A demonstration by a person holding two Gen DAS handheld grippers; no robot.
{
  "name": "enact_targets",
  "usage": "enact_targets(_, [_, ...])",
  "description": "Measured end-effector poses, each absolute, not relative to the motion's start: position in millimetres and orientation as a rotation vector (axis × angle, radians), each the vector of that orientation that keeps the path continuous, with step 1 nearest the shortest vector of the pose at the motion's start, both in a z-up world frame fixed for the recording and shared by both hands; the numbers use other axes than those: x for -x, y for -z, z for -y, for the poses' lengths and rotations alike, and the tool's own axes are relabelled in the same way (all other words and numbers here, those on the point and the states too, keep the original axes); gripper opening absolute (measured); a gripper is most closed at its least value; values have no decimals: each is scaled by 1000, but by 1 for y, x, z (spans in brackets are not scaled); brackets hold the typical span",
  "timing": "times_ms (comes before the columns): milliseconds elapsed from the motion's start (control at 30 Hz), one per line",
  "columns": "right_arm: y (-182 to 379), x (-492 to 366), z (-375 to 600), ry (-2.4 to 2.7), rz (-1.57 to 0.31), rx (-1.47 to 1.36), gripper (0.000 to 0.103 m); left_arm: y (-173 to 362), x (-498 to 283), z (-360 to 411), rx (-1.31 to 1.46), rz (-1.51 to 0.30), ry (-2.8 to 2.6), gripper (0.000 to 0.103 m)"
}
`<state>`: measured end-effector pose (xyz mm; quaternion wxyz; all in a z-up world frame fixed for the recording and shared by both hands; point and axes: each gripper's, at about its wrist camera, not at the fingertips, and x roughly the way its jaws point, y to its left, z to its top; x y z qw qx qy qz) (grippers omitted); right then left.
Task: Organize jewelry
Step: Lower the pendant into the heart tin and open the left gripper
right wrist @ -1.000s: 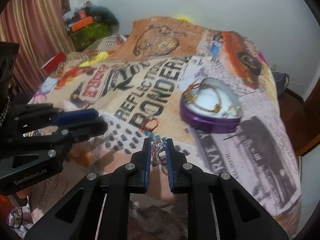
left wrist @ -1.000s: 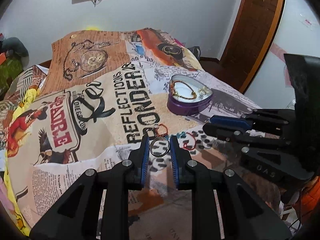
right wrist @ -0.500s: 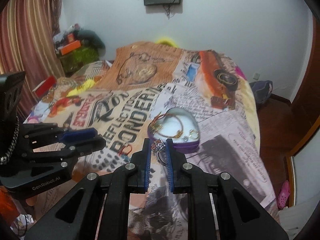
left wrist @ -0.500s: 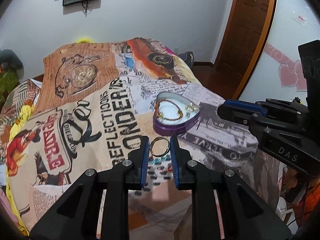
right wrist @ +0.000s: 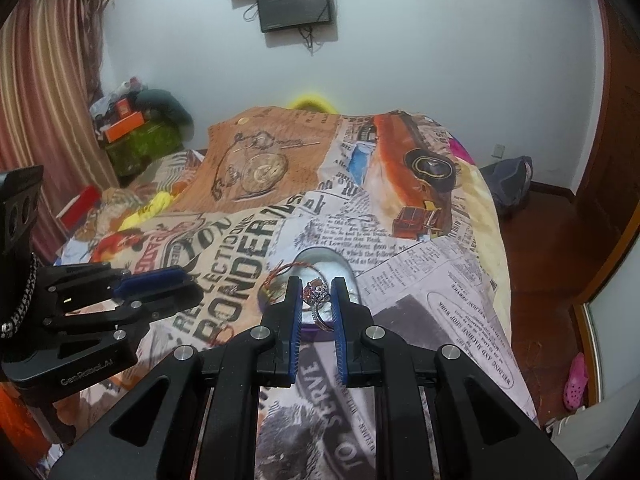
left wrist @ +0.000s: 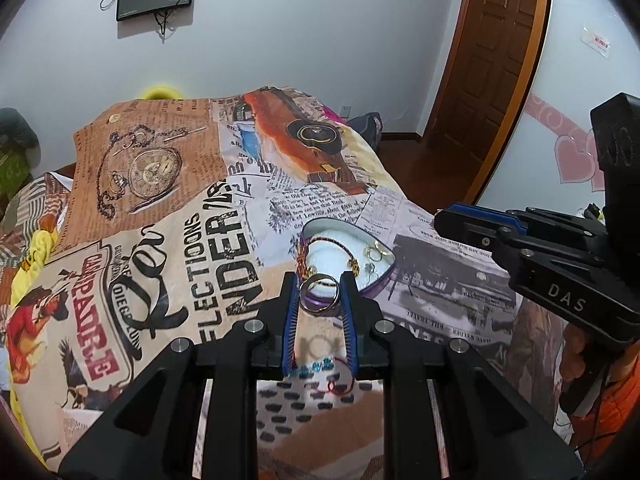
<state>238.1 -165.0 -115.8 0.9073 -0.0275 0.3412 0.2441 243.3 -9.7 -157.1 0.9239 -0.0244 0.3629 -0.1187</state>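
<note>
Since both lifted off bed [left wrist: 192,240]: left gripper [left wrist: 319,294] pinched plain band [left wrist: 319,292], right gripper [right wrist: 316,300] pinched stone ring [right wrist: 318,298], now over heart tin [left wrist: 374,280]; drop-off likely next.

Left wrist view: looks forward along the left gripper [left wrist: 319,294], raised over the near end of the bed [left wrist: 168,264], tilted down, facing the far wall and door [left wrist: 488,68]. Right wrist view: same setup on the right gripper [right wrist: 316,300], further right, facing the wall screen [right wrist: 295,3] and curtain [right wrist: 44,92]. Both sit close over the heart-shaped tin [left wrist: 366,280] (partly hidden by fingers in the right view). Shared: tin, printed bedcover, screen; each view catches the other gripper at its edge.
</note>
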Motion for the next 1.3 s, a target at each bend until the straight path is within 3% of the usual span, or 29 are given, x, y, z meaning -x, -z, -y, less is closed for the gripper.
enact_targets(800, [129,-294,160,-549,-764,-6,13,178,-316,25,44,-805,284,19])
enact_targets(1300, [163,-317,152,-592,-901,-9,13,205,-329,33,47,-876,309,19])
